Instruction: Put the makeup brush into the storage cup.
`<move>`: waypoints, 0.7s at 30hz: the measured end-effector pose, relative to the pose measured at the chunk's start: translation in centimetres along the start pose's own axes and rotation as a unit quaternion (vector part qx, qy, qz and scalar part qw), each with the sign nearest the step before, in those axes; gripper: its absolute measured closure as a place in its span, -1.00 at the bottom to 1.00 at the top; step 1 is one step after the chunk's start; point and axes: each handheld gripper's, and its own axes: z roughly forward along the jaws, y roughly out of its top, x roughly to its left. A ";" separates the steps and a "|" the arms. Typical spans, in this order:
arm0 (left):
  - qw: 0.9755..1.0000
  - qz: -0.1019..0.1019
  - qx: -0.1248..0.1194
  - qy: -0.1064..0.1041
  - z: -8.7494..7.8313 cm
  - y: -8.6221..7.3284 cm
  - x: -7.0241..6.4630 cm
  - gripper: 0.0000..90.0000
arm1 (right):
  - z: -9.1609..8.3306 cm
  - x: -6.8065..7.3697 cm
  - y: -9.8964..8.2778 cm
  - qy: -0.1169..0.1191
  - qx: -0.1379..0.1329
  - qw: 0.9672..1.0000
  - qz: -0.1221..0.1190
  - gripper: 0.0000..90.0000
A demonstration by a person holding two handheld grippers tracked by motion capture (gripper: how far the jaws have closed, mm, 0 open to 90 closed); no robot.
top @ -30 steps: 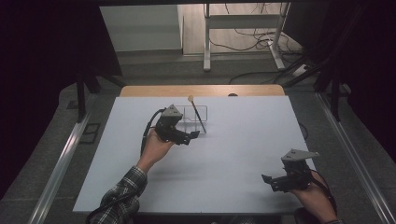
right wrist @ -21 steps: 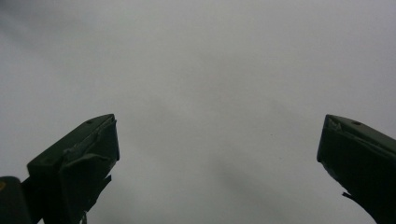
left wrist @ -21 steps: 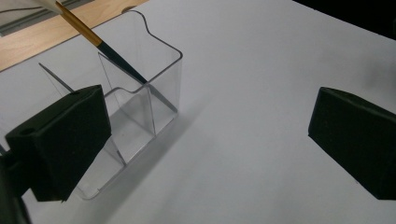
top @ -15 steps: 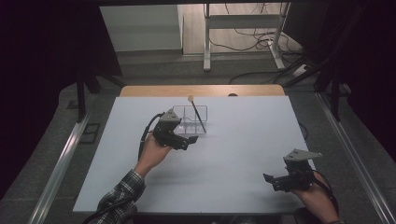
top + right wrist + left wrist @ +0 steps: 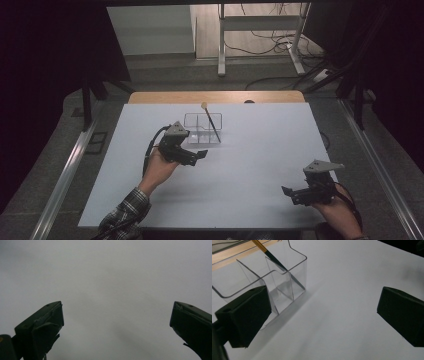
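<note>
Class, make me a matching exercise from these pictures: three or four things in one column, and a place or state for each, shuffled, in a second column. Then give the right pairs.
Things:
1. clear plastic divided organiser box
2. thin black brush with a yellow-tan handle
3. left tongs
4. right tongs

Places or states:
A. open, low over the near right part of the white table
B. leaning tilted in a compartment
C. open, just in front of the box
D. standing at the far middle of the table

Pairs: 1-D, 2-B, 3-C, 4-A
</note>
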 end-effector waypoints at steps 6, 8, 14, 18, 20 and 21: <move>1.000 0.009 0.003 0.005 -0.5 -0.5 -0.4 -1.00 | 0.0 0.0 0.0 0.003 0.000 1.000 0.000 -1.00; 1.000 0.008 0.003 0.006 -0.7 -0.8 -0.5 -1.00 | 0.0 -0.1 0.0 0.004 0.001 1.000 0.002 -1.00; 1.000 0.001 0.006 0.008 -1.3 -1.5 -0.5 -1.00 | 0.0 -0.1 0.0 0.005 0.001 1.000 0.001 -1.00; 1.000 -0.004 0.003 0.004 -1.8 -2.0 -0.6 -1.00 | 0.0 -0.1 0.0 0.005 0.001 1.000 0.002 -1.00; 1.000 -0.010 0.000 0.000 -2.0 -2.2 -0.6 -1.00 | 0.0 -0.1 0.0 0.006 0.001 1.000 0.002 -1.00; 1.000 -0.017 -0.004 -0.006 -2.3 -2.4 -0.5 -1.00 | 0.0 -0.1 0.0 0.006 0.002 1.000 0.003 -1.00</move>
